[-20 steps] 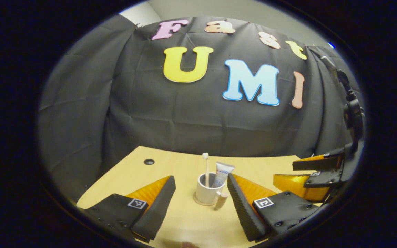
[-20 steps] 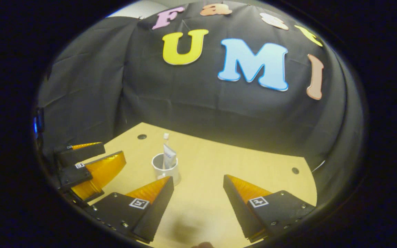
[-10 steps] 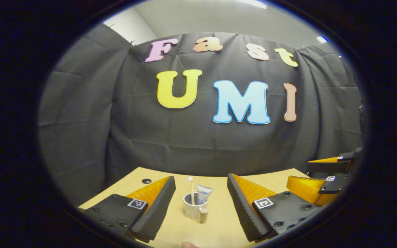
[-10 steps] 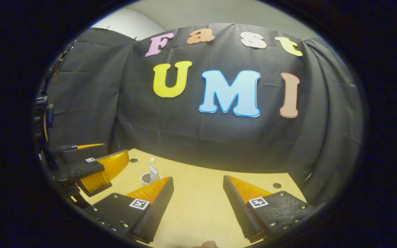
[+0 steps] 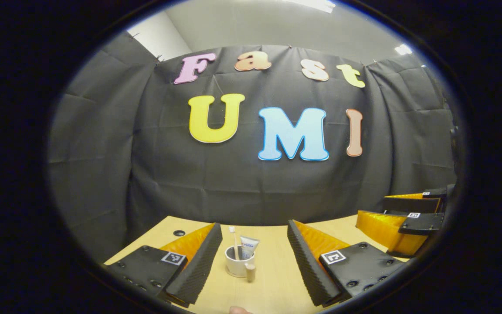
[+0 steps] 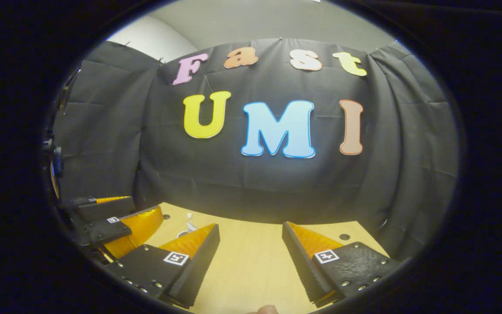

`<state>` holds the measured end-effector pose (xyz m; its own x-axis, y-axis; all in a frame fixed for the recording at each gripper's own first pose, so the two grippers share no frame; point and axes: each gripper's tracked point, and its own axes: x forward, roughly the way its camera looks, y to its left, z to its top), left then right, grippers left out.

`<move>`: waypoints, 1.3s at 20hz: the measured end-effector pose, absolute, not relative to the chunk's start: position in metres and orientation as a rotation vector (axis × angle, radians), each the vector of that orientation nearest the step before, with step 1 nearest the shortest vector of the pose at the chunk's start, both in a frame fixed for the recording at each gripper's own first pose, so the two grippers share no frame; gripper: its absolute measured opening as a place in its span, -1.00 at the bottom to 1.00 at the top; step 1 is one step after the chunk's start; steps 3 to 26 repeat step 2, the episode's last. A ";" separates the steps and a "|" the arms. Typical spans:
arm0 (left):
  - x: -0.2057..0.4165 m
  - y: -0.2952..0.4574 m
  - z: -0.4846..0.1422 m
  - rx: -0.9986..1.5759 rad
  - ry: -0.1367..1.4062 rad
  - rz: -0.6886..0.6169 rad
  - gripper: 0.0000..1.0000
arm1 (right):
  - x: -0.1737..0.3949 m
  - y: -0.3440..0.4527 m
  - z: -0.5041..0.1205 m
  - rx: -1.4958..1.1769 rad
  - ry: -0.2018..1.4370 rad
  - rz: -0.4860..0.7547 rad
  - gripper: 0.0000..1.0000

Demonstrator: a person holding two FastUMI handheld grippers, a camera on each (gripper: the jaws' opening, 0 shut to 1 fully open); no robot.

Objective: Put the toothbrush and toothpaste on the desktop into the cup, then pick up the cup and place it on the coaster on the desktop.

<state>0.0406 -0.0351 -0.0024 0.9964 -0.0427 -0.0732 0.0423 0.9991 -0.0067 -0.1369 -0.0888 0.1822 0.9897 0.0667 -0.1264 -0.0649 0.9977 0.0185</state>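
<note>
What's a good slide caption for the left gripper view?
Open left gripper frames the cup holding toothbrush and toothpaste on the desktop.

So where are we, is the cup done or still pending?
Looks done: toothbrush and toothpaste stand in the cup, which seems to rest on the coaster. Left gripper and right gripper are open, holding nothing. Nothing visible remains.

Table (image 5: 273, 288): pale wood-look top, smooth, soft sheen. Cup (image 5: 235, 264): white, glossy, ceramic-looking. Toothpaste (image 5: 248, 247): white tube, smooth plastic look. Toothbrush (image 5: 235, 241): pale plastic. Left gripper (image 5: 251, 261): matt black ribbed foam-like pads, glossy orange plastic backing, black textured plates with small screws. Booth wall (image 5: 103, 165): matt black cloth, creased.
</note>
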 end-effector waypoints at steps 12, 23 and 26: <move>0.039 -0.034 0.003 -0.001 0.059 -0.055 1.00 | -0.145 -0.091 0.190 -0.005 0.105 0.028 0.77; 0.039 -0.034 0.003 -0.001 0.059 -0.055 1.00 | -0.145 -0.091 0.190 -0.005 0.105 0.028 0.77; 0.039 -0.034 0.003 -0.001 0.059 -0.055 1.00 | -0.145 -0.091 0.190 -0.005 0.105 0.028 0.77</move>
